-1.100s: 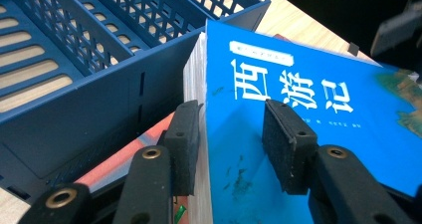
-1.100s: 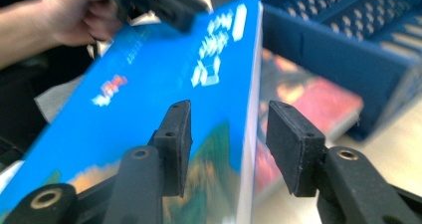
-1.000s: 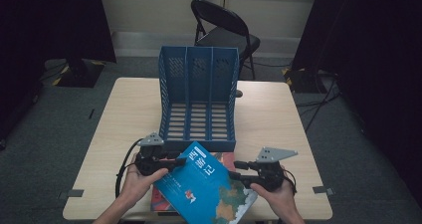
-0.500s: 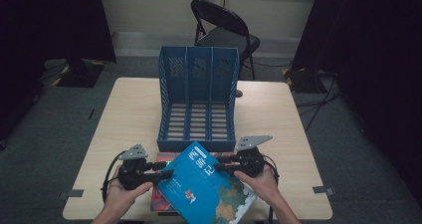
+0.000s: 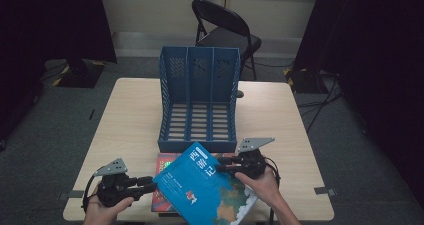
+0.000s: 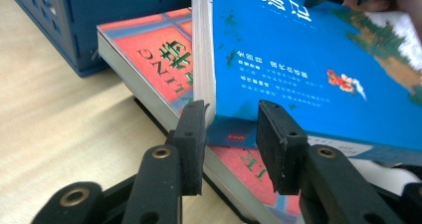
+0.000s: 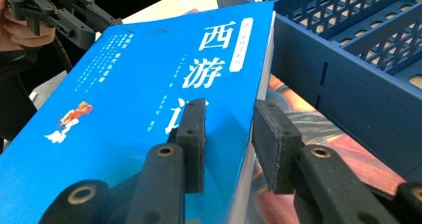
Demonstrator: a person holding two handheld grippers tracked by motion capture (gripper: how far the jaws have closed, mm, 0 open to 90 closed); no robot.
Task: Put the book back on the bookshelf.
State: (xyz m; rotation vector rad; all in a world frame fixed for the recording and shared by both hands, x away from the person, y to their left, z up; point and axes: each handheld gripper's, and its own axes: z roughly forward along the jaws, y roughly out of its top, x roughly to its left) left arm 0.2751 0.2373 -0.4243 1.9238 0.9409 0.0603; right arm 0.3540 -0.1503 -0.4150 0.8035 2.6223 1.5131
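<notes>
My right tool point(image 7: 226, 134) clamps the blue book's point(image 7: 144, 114) edge, tilted above the red book point(image 6: 164, 59) on the worktop point(image 5: 130, 120). My left tool point(image 6: 231, 129), jaws just closing, straddles its corner, grip uncertain.

Compared with a second ago, the left gripper point(image 5: 150, 183) now sits further toward the lower left of the high view, at the left edge of the blue book point(image 5: 205, 187) rather than up by its upper-left corner. Its jaws have just been closing, and in the left gripper view the book's corner point(image 6: 214, 109) lies between them. The right gripper point(image 5: 223, 166) now lies higher and further left in the high view, at the book's upper right edge, its jaws narrower than before and straddling that edge. The book is tilted slightly differently.
</notes>
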